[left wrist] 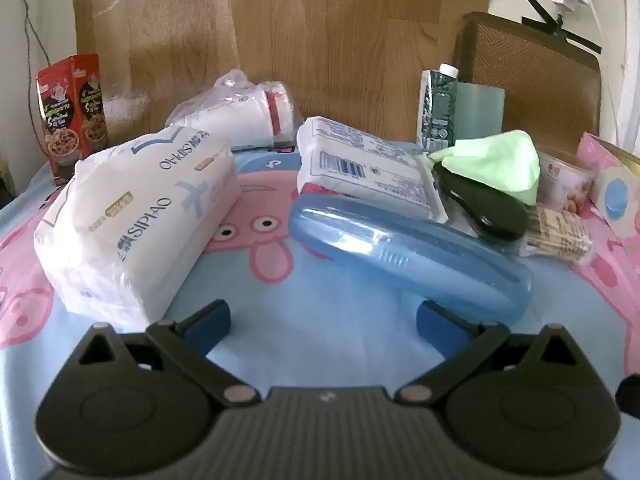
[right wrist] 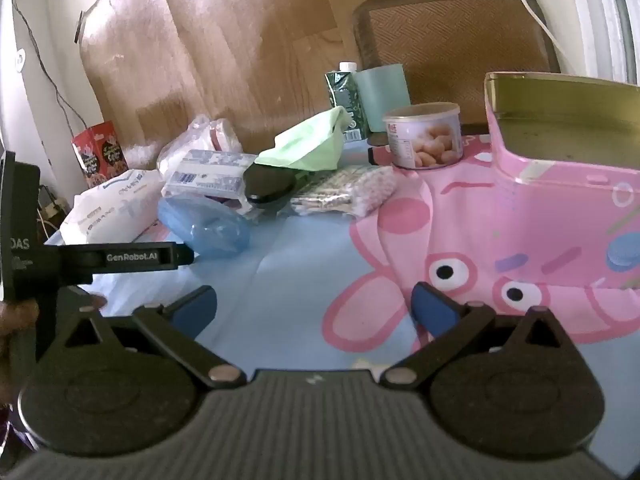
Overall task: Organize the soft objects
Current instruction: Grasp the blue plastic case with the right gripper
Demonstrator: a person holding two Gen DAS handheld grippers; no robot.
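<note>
A surface covered in a pink and blue cartoon-pig cloth (left wrist: 280, 312) carries a crowd of household things, and the blue plastic case (left wrist: 408, 256) near its middle serves as the landmark. To the left of the case lies a large white pack of tissues (left wrist: 136, 224), tilted on its side. Behind the case rests a flat white wrapped pack with a barcode (left wrist: 368, 168), and further behind that a clear bag of white paper cups (left wrist: 248, 116). To the right of the case a light green cloth (left wrist: 496, 164) is draped over a black oval object (left wrist: 484, 208), with a clear packet of small sticks (left wrist: 556, 236) just beside them. Behind the green cloth stand a dark green carton (left wrist: 438, 108) and a round tin (left wrist: 564, 184). Far to the left of the case stands a red snack box (left wrist: 72, 112). In the right wrist view an open pink tin box (right wrist: 560, 184) sits well to the right of the case. The left gripper (left wrist: 324, 322) hovers just in front of the case, its jaws spread wide and empty, the tissue pack just beyond its left finger and the case just beyond its right one. The right gripper (right wrist: 314, 308) hangs over bare cloth with jaws spread wide and empty, the green cloth well beyond them.
</note>
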